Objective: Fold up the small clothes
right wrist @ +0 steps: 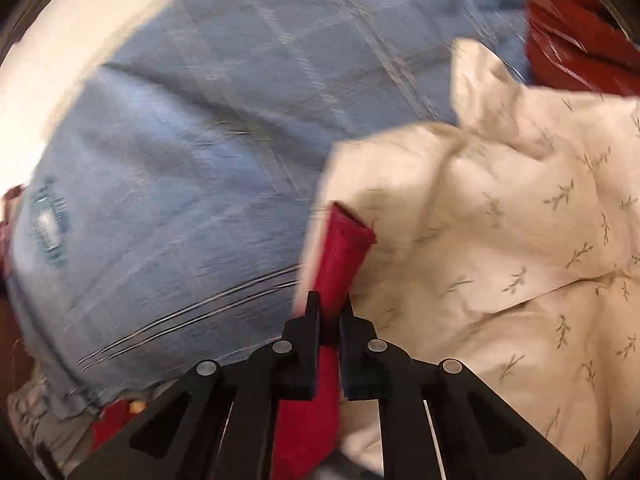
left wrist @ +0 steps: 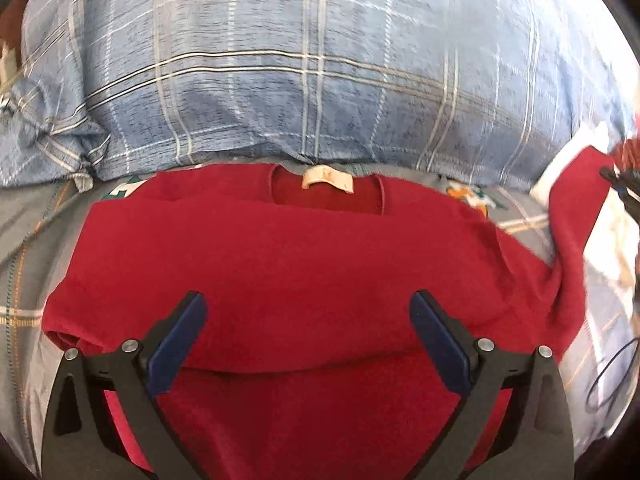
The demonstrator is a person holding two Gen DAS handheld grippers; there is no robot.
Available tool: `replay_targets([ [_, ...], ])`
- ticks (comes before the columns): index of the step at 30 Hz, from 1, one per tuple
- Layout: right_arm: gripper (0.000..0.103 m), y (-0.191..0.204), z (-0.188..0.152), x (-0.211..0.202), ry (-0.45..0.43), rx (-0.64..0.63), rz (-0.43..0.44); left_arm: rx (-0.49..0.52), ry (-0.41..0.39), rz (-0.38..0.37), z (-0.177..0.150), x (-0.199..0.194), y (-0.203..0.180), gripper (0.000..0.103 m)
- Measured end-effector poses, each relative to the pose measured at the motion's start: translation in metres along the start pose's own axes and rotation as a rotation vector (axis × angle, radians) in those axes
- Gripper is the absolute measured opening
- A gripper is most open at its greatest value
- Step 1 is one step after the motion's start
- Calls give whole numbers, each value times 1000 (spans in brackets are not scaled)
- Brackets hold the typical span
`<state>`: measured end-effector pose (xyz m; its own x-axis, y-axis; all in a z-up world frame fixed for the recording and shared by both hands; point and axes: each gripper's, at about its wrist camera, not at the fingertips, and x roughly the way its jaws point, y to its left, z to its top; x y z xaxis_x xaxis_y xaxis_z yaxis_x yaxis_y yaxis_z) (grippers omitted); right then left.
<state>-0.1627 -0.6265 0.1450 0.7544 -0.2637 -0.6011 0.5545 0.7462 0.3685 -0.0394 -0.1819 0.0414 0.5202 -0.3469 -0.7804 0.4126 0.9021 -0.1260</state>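
Observation:
A red sweater (left wrist: 304, 264) lies flat on the bed with its collar and cream label (left wrist: 328, 180) at the far side. My left gripper (left wrist: 308, 296) hovers over its lower half, jaws wide open with nothing between the blue pads. The sweater's right sleeve (left wrist: 576, 216) is lifted up and out to the right, where my right gripper (left wrist: 620, 178) shows at the frame's edge. In the right wrist view, my right gripper (right wrist: 330, 300) is shut on that red sleeve (right wrist: 344, 248), whose cuff sticks out past the fingertips.
A large blue plaid pillow (left wrist: 320, 80) lies just beyond the collar and fills the left of the right wrist view (right wrist: 180, 160). Cream leaf-print cloth (right wrist: 500, 220) is bunched on the right. A grey patterned sheet (left wrist: 24, 240) is underneath, and a dark cable (left wrist: 612, 376) loops at the right.

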Motion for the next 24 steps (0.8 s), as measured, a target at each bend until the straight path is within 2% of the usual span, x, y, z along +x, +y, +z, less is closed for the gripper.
replay_targets([
  [6, 7, 101, -28, -38, 27, -221, 214, -64, -41, -10, 8, -21, 21, 102],
  [9, 7, 161, -63, -40, 85, -327, 326, -97, -54, -18, 11, -30, 33, 102],
  [10, 7, 184, -84, -37, 130, -370, 373, -107, -58, -21, 11, -33, 37, 102],
  [14, 7, 240, -152, -16, 251, -509, 431, -142, -70, -28, 11, -38, 50, 102],
  [16, 15, 252, -185, 6, 356, -534, 448, -144, -62, -24, 9, -36, 53, 102],
  [19, 21, 244, -196, 19, 439, -511, 416, -124, -51, -35, 7, -34, 51, 102],
  [20, 25, 235, -193, 15, 431, -482, 422, -110, -55, -36, 6, -35, 49, 102],
  [21, 37, 223, -187, 7, 417, -451, 429, -92, -61, -32, 5, -35, 47, 102],
  [23, 48, 202, -175, -9, 369, -414, 424, -62, -66, -19, 6, -34, 43, 102],
  [24, 50, 193, -167, -16, 340, -407, 403, -52, -64, -21, 6, -33, 40, 102],
])
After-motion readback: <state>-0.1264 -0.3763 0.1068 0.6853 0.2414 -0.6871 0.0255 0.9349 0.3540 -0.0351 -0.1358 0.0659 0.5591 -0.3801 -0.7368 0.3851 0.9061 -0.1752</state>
